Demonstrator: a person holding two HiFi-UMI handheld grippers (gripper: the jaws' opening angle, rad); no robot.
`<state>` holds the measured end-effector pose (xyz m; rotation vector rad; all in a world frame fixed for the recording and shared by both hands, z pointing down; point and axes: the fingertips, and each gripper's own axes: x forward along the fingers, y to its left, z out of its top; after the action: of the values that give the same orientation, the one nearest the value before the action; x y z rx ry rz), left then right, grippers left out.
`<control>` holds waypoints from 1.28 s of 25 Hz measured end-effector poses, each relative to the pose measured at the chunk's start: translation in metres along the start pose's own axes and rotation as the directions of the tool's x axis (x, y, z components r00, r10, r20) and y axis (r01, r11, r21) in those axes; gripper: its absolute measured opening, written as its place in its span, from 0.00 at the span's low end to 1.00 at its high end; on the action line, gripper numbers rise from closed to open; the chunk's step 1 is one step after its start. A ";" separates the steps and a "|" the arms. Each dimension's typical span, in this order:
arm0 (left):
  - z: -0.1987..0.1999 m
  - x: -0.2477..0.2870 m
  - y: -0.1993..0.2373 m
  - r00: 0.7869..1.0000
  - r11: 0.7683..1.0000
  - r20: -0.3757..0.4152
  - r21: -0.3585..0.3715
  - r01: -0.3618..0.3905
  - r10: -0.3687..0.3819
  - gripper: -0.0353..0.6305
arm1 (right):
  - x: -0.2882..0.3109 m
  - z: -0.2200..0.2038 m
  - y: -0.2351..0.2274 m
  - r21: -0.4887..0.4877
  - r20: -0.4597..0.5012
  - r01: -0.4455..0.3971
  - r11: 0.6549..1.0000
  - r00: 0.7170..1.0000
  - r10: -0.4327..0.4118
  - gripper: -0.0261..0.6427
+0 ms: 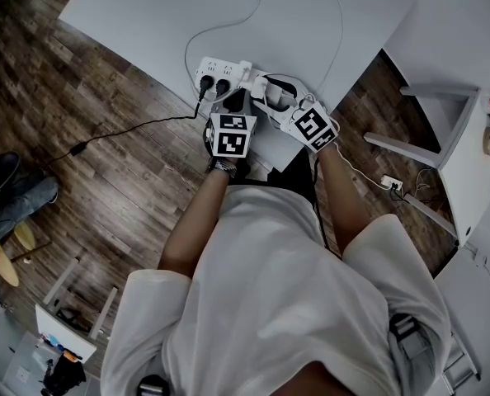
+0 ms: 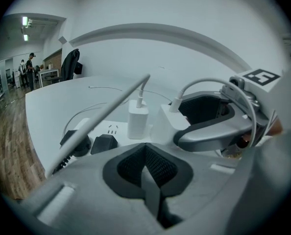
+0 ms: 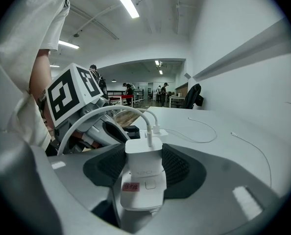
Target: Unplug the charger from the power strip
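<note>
A white power strip (image 1: 219, 71) lies near the front edge of the white table (image 1: 146, 15), with two black plugs (image 1: 212, 82) at its left end. In the left gripper view the strip (image 2: 111, 131) also carries a small white charger (image 2: 137, 117) standing upright. My right gripper (image 1: 271, 97) is at the strip's right end, shut on a larger white charger (image 3: 144, 173) with a red sticker and a white cable on top. Whether its prongs still sit in the strip is hidden. My left gripper (image 1: 233, 104) rests just in front of the strip, its pads (image 2: 157, 168) pressed together on nothing.
White cables (image 1: 228, 27) loop over the table behind the strip. One thin white cable (image 2: 104, 114) crosses in front of the left gripper. A black cord (image 1: 121, 130) runs off the left onto the wooden floor. White furniture (image 1: 464, 139) stands at the right.
</note>
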<state>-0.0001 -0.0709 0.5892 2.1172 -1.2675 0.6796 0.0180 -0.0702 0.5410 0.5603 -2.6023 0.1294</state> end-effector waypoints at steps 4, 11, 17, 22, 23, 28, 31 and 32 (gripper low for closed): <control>0.001 0.001 0.000 1.000 1.000 0.003 0.009 -0.001 0.001 0.06 | 0.000 0.000 -0.005 0.050 0.015 -0.011 0.999 1.000 0.010 0.39; -0.001 0.000 -0.001 1.000 1.000 0.000 -0.012 -0.001 0.001 0.06 | -0.001 0.000 -0.007 0.097 0.031 -0.044 0.994 0.999 0.041 0.39; 0.000 -0.002 0.000 1.000 1.000 0.001 -0.014 0.002 -0.002 0.06 | 0.000 0.002 -0.005 0.047 0.012 -0.036 0.998 0.999 0.035 0.39; 0.001 -0.003 -0.001 1.000 1.000 0.000 -0.009 0.003 -0.003 0.06 | -0.002 0.004 0.002 -0.131 -0.038 -0.008 0.991 0.999 0.003 0.39; 0.001 -0.002 -0.001 1.000 1.000 0.000 -0.013 0.004 -0.004 0.06 | -0.002 0.004 0.002 -0.157 -0.043 0.003 0.988 0.999 -0.010 0.39; 0.001 -0.002 0.000 1.000 1.000 0.004 -0.022 0.005 -0.005 0.06 | -0.004 0.006 0.006 -0.254 -0.043 0.044 0.966 0.997 -0.057 0.39; -0.004 0.000 0.001 1.000 1.000 -0.004 -0.027 0.006 -0.006 0.05 | -0.003 0.005 0.007 -0.282 -0.039 0.058 0.958 0.997 -0.071 0.39; -0.004 0.001 0.002 1.000 1.000 -0.003 -0.027 0.006 -0.006 0.05 | -0.003 0.005 0.008 -0.292 -0.040 0.060 0.954 0.996 -0.075 0.39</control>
<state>-0.0019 -0.0692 0.5935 2.0966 -1.2607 0.6593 0.0154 -0.0630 0.5350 0.5298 -2.4872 -0.2556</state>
